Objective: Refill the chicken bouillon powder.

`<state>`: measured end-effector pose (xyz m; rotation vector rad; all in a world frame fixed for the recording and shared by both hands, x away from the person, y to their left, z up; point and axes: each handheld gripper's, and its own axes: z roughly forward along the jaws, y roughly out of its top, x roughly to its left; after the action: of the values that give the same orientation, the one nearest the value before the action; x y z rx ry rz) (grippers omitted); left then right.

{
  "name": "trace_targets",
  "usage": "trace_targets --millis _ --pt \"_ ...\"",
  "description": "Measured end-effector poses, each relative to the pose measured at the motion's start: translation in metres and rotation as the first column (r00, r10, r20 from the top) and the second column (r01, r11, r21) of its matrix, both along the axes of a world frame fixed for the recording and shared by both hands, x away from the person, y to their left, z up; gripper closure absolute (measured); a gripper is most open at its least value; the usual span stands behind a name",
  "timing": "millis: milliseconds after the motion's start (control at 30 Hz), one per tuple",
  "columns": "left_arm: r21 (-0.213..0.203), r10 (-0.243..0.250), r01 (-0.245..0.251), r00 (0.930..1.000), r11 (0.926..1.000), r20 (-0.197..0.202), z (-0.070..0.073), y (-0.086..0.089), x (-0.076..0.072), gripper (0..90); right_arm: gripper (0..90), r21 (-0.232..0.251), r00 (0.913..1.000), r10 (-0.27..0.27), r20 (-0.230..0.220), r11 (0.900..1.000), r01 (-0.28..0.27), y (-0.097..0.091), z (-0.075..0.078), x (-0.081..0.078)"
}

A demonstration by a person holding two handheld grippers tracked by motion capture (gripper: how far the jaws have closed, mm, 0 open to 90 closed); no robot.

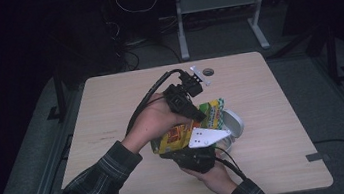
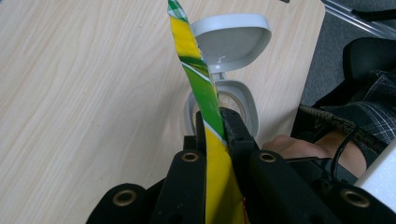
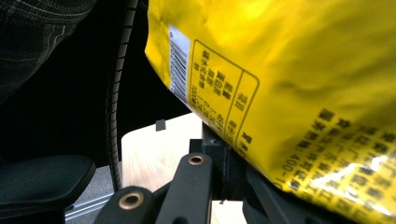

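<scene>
A yellow and green snack bag is held in the air over the wooden table between both grippers. My left gripper is shut on the bag's green top edge, which shows edge-on between the jaws of the left gripper. From below, my right gripper holds the bag's lower end; its yellow printed side hides one jaw of the right gripper. A grey tub with its flip lid open stands right under the bag's tip, something beige inside.
A small white part and a dark round piece lie near the table's far edge. A strip of tape marks the front right corner. Grey desk legs stand beyond the table. A black chair is close.
</scene>
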<state>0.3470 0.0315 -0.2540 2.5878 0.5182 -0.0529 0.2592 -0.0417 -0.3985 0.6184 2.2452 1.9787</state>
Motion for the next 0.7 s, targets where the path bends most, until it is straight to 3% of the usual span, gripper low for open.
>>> trace_targets --millis 700 --pt "0.006 -0.001 0.001 1.0 1.0 0.001 0.0007 -0.0008 -0.0005 87.2 90.0 0.001 1.0 0.001 -0.001 1.0 -0.001 -0.0002 0.0005 -0.0002"
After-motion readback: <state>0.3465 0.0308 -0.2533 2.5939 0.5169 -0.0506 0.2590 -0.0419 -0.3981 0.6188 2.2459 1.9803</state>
